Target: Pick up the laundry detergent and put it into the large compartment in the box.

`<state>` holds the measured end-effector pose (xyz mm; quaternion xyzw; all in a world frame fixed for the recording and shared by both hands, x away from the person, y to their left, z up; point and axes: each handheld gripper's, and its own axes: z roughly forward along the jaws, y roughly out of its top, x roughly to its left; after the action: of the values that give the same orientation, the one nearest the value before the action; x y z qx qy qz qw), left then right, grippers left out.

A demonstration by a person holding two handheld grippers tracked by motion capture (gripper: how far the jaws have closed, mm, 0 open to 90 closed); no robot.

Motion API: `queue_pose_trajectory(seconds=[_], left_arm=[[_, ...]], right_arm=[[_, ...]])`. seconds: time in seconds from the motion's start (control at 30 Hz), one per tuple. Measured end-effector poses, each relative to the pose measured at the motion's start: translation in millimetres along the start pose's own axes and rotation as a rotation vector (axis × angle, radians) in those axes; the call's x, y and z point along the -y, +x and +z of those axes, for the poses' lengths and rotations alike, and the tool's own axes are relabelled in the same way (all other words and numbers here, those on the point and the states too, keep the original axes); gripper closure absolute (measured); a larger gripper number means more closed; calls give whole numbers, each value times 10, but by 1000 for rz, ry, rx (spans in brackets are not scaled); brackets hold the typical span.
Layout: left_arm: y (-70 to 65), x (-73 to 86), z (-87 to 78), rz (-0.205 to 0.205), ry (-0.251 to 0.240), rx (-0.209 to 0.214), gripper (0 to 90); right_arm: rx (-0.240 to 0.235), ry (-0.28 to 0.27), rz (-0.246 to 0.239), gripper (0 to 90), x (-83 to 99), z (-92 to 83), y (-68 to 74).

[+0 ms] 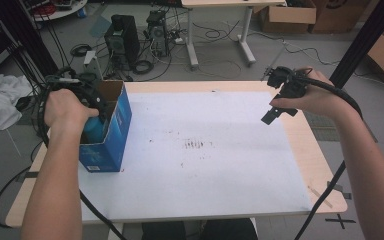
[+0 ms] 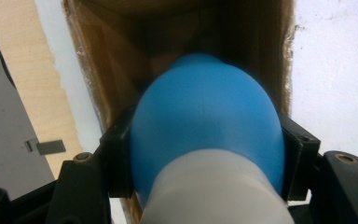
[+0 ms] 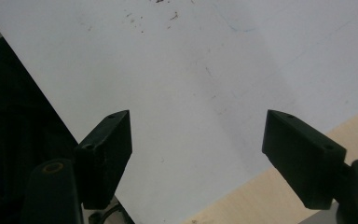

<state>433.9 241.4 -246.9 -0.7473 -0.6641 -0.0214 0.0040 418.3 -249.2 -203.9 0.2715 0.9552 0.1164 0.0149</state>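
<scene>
At the left edge of the table (image 1: 240,200), an open blue box (image 1: 111,131) stood upright on a white sheet (image 1: 205,170); every place here is given relative to that box. The person's left hand (image 1: 65,107) hovered just above the box's open top, holding the left gripper (image 1: 96,107) pointed down into it. In the left gripper view, the left gripper (image 2: 205,154) was clamped on a blue bulb (image 2: 205,126) with a white base. One black finger (image 2: 119,154) pressed the bulb's left side and the other pressed its right side, so the bulb sat squarely between them, its rounded blue end pointing into the box's brown cardboard inside. From above, the bulb (image 1: 94,129) showed as a blue patch inside the box's opening, under the hand.

Well to the right of the box, across the bare sheet, the right hand (image 1: 317,100) held the right gripper (image 1: 279,114) above the sheet's far right part. In the right gripper view, the right gripper (image 3: 198,149) had its two black fingers (image 3: 107,149) spread wide apart with nothing between them, above the white sheet (image 3: 191,70) and a strip of pale wood.
</scene>
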Motion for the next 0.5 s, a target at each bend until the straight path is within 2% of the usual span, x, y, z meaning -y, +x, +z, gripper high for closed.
queue_pose_trajectory(seconds=[0.1, 0.13, 0.5], left_arm=[[-6, -1, 53, 8, -4, -9, 376], [-1, -4, 68, 15, 8, -10, 376], [-7, -1, 193, 12, 18, -10, 377]], right_arm=[[-2, 3, -4, 240, -12, 8, 4], [-2, 5, -1, 241, -13, 9, 6], [-2, 3, 4, 240, 7, 15, -13]])
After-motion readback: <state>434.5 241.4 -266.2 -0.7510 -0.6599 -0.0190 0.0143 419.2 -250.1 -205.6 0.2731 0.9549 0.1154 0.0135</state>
